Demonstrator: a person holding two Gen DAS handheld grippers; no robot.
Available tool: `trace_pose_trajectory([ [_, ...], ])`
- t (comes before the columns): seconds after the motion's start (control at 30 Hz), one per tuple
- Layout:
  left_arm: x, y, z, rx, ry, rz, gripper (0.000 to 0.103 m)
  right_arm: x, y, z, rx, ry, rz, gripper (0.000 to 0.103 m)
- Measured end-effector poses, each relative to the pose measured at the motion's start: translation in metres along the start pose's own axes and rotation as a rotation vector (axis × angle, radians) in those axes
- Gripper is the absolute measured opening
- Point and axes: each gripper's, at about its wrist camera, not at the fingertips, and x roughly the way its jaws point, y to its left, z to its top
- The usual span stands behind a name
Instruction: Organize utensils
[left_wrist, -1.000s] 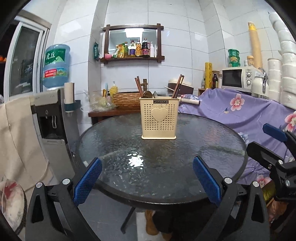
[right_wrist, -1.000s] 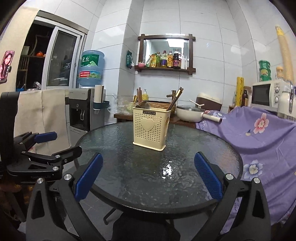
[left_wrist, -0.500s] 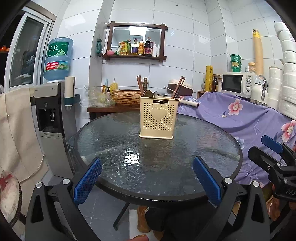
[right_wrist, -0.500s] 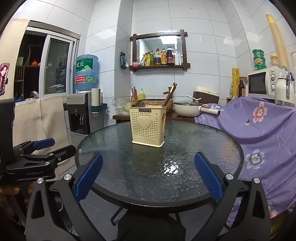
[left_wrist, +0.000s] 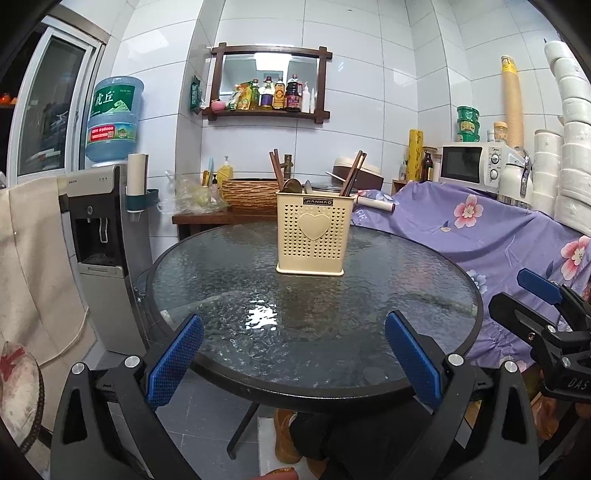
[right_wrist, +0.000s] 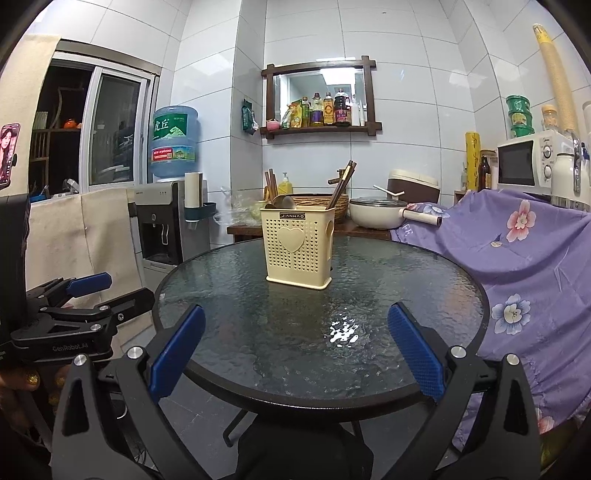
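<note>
**Both grippers spread and empty before the utensil holder**

A cream perforated utensil holder (left_wrist: 312, 236) with a heart on its front stands upright on the round glass surface (left_wrist: 258, 332), toward the far side of it. Brown chopsticks (left_wrist: 352, 171) lean out of its right part, another pair of chopsticks (left_wrist: 276, 168) sticks up at its left, and the bowl of a spoon (left_wrist: 291, 184) shows above the rim between them. Which compartment each one sits in cannot be told.

The left gripper (left_wrist: 293, 363) hangs at the near edge of the surface, its blue-padded fingers spread wide with nothing between them. The right gripper (right_wrist: 295, 352) is at the same near edge, equally wide apart and empty. Each is well apart from the holder.

Behind the surface stand a water dispenser (left_wrist: 107, 229) at the left, a wall shelf (left_wrist: 269, 110) of bottles, and a purple flowered cloth (left_wrist: 498, 229) draped at the right below a microwave (left_wrist: 467, 164).
</note>
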Motion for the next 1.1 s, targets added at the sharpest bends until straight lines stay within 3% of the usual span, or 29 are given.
trace_pose_trajectory([
  [1.1,0.0031,0.0055,-0.0003,-0.033,0.023,-0.001,0.097,-0.0011,-0.0037,-0.0026,0.004,0.01,0.009,0.097],
])
